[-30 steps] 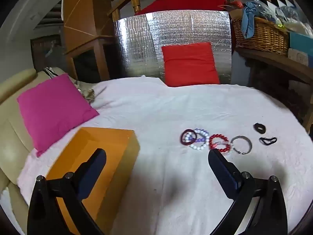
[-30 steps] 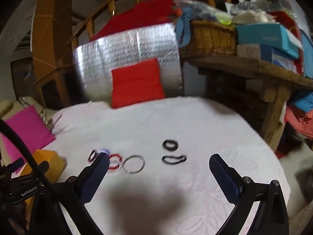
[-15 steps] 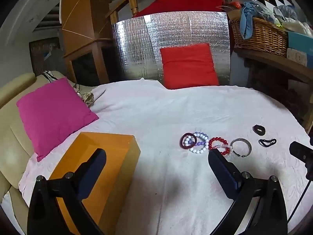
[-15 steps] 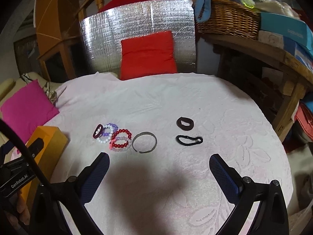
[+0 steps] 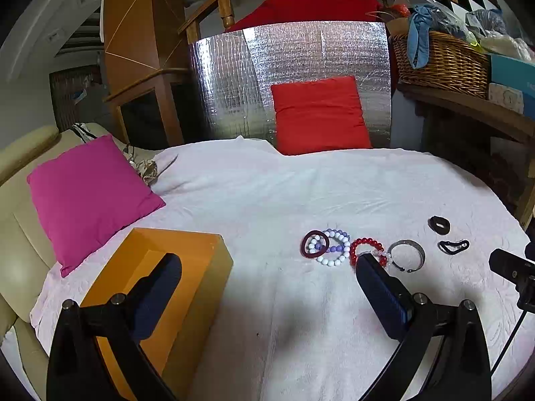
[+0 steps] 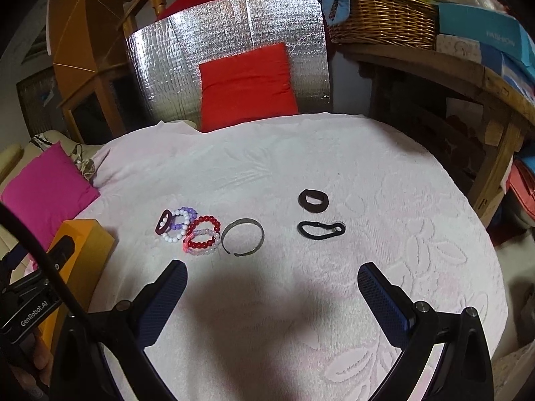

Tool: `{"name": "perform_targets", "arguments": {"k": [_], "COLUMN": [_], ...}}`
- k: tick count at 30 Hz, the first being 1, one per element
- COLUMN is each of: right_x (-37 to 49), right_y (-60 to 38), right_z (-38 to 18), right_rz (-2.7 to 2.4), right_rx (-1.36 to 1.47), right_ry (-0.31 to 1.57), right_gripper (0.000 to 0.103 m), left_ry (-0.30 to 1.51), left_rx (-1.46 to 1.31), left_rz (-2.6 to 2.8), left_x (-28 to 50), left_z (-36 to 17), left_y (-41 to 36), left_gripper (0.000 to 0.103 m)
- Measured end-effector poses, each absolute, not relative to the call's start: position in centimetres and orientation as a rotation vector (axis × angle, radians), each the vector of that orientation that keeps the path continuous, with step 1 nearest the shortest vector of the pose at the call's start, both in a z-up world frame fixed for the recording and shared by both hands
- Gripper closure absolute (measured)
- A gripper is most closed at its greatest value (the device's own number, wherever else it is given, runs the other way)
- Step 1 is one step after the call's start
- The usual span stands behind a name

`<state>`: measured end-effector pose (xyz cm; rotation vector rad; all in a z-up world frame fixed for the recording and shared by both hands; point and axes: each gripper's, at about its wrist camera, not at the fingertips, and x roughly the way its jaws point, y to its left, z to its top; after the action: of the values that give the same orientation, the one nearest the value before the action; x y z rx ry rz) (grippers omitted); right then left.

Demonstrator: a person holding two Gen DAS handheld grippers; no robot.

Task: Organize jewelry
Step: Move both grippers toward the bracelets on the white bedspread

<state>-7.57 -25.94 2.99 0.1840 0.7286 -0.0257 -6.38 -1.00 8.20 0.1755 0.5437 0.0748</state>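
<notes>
Jewelry lies in a row on the white cloth [image 6: 334,153]: a dark red ring bracelet [image 6: 161,222], a white and purple bead bracelet [image 6: 179,224], a red bead bracelet [image 6: 202,234], a silver open bangle [image 6: 243,237], a thick black hair band [image 6: 313,200] and a thin black band [image 6: 321,229]. The same row shows in the left wrist view, with the bangle [image 5: 406,255] in it. An orange box [image 5: 153,287] sits at the left. My left gripper [image 5: 267,284] is open over the box's right edge. My right gripper [image 6: 272,287] is open and empty, just short of the bangle.
A pink cushion [image 5: 87,193] lies on a beige sofa at the left. A red cushion [image 5: 319,115] leans on a silver foil panel [image 5: 234,80] at the back. A wooden shelf with a wicker basket [image 6: 381,16] and boxes stands at the right.
My right gripper has moved forward and down toward the jewelry, which now looks larger and closer. My left gripper has shifted slightly; the right gripper's body now shows at its right edge.
</notes>
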Motion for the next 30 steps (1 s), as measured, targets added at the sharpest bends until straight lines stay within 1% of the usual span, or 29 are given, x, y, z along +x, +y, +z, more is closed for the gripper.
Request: {"name": "perform_targets", "arguments": {"k": [5, 24, 30], "right_x": [-7.5, -5.7, -4.5], "right_y": [-25.7, -25.5, -26.1], "right_z": [2.5, 1.2, 0.6], "right_rz": [-0.035, -0.066, -0.083], "right_rx": [0.179, 0.202, 0.218], "right_ry": [0.707, 0.756, 0.757], "right_gripper": [0.0, 0.0, 0.0], "left_ry": [0.554, 0.564, 0.618], "left_rx": [0.184, 0.142, 0.123], "left_rz": [0.081, 0.096, 0.089], "left_x": [-6.1, -5.0, -3.3], "left_z": [8.0, 7.4, 6.5], "left_y": [-1.1, -0.3, 0.2], "left_gripper": [0.0, 0.0, 0.0]}}
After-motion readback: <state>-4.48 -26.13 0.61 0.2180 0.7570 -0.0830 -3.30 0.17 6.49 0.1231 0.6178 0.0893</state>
